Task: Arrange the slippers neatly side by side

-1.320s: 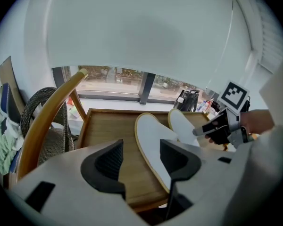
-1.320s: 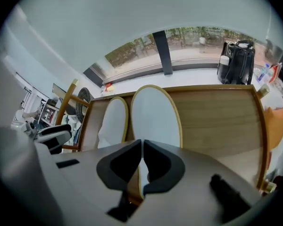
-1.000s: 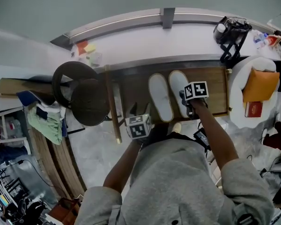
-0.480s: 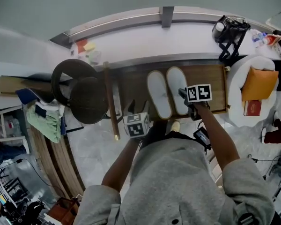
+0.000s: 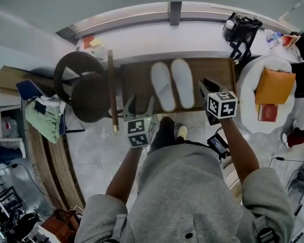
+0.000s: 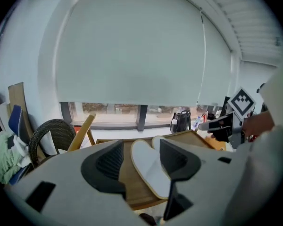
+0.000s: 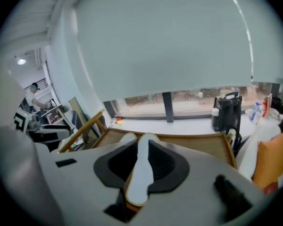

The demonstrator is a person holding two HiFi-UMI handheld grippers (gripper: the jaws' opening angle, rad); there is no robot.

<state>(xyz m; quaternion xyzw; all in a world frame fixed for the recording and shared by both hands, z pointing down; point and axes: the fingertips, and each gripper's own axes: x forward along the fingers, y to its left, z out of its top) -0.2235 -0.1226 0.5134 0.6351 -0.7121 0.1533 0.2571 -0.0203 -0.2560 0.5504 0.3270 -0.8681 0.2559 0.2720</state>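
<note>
Two white slippers lie side by side, toes away from me, on a low wooden table (image 5: 218,72): the left slipper (image 5: 161,86) and the right slipper (image 5: 182,83). My left gripper (image 5: 140,105) hovers open near the table's front edge, left of the pair, holding nothing. The left gripper view looks past that gripper (image 6: 141,161) onto the left slipper (image 6: 148,171). My right gripper (image 5: 209,87) hangs to the right of the right slipper, clear of it. Its jaws are closing with nothing between them. In the right gripper view the gripper (image 7: 140,166) shows the right slipper (image 7: 140,173) beyond the gap.
A dark wicker chair (image 5: 83,92) and a leaning wooden bar (image 5: 111,90) stand left of the table. A black bag (image 5: 239,29) sits on the sill behind. A white seat with an orange cushion (image 5: 273,85) is at the right. My feet (image 5: 167,130) are at the table's front.
The right gripper has let go of the right slipper's heel and drawn back to the right. The left gripper has moved forward and up. Both slippers stay where they lay.
</note>
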